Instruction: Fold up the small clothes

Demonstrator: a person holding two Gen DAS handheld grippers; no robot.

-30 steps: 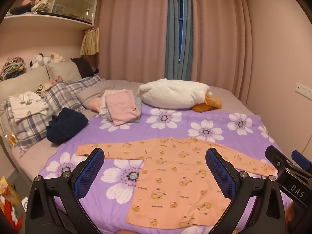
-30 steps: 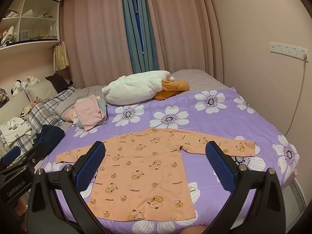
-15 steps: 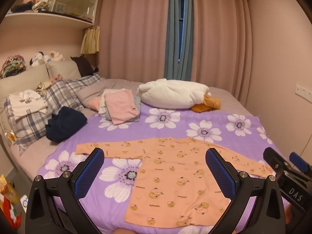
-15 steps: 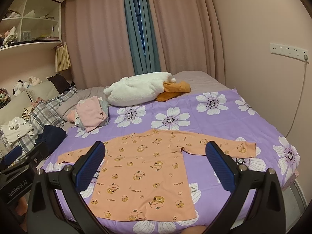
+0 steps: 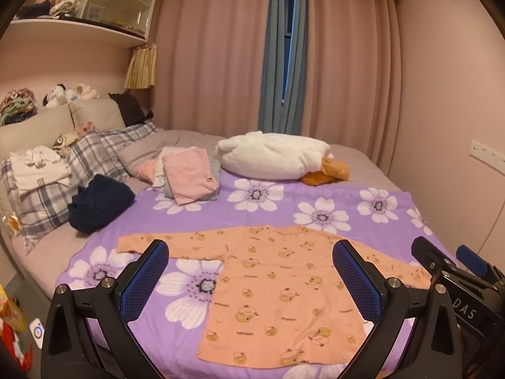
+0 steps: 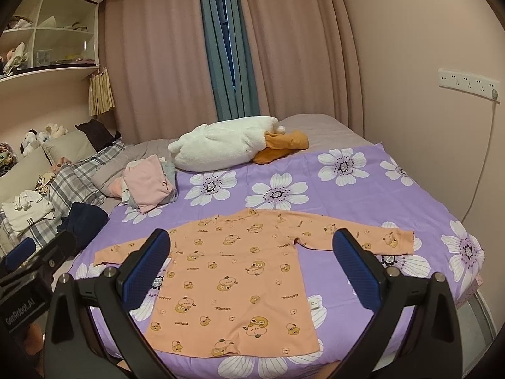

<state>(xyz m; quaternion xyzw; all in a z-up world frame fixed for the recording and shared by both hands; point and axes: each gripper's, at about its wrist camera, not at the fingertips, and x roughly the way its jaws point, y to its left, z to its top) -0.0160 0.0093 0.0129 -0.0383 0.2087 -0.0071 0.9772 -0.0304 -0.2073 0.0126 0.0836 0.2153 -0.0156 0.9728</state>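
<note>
A small orange long-sleeved shirt [image 5: 277, 287] with a bear print lies flat and spread out on the purple flowered sheet [image 5: 277, 202], sleeves out to both sides. It also shows in the right wrist view [image 6: 240, 281]. My left gripper [image 5: 251, 279] is open and empty, held above the near edge of the bed. My right gripper [image 6: 252, 271] is open and empty too, beside it. The right gripper's body shows at the right of the left wrist view [image 5: 454, 271].
A stack of folded pink and grey clothes [image 5: 186, 173] lies at the far left of the sheet. A dark blue garment [image 5: 98, 202], plaid pillows [image 5: 79, 164] and a white plush duck [image 5: 274, 154] lie beyond. A wall runs along the right side.
Both grippers have drawn back and up a little, so the shirt sits lower and smaller in view. The shirt itself has not moved. Both grippers stay open.
</note>
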